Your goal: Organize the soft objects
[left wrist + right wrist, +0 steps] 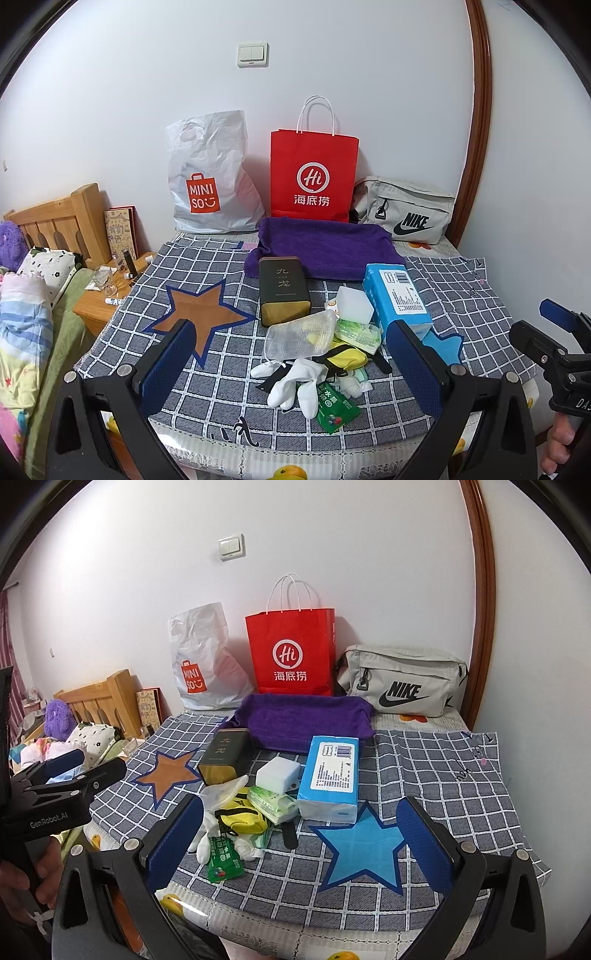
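Observation:
A pile of small things lies mid-table on the checked cloth [461, 295]: white gloves [295, 384], a mesh pouch [299, 334], a yellow pouch [347, 356], a green wipes pack [356, 330] and a green snack packet [334, 408]. Behind them are a blue tissue pack [397, 299], a white block [352, 302], a dark tin [282, 290] and a purple towel [325, 245]. My left gripper [291, 365] is open, hovering before the pile and holding nothing. My right gripper [301, 843] is open too, above the blue star [364, 849], right of the pile.
Against the wall stand a white plastic bag [210, 177], a red paper bag [314, 173] and a grey waist bag [406, 210]. A wooden headboard [55, 218], a nightstand [107, 295] with bottles and a bed with bedding [22, 332] lie left.

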Available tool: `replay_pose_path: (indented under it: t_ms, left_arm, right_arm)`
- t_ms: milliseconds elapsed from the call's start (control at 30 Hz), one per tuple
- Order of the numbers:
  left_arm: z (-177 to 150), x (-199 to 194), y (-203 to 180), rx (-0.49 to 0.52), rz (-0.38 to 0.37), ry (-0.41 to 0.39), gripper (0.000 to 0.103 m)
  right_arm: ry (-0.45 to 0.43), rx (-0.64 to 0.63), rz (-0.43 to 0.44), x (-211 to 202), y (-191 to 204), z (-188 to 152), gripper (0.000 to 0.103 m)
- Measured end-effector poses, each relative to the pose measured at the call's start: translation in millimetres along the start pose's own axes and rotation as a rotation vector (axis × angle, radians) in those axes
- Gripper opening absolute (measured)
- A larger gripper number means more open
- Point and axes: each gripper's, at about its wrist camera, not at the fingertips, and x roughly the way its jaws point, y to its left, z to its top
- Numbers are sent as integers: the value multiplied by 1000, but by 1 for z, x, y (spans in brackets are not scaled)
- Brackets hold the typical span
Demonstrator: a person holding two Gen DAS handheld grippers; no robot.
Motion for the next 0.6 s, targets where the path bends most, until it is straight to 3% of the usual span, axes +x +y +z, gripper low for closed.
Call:
replay_pose_path:
  t_ms: [600]
  left_arm:
    - [-1, 0, 0, 0, 0, -1, 103]
  right_arm:
    - [-7, -2, 5, -2, 1, 2, 103]
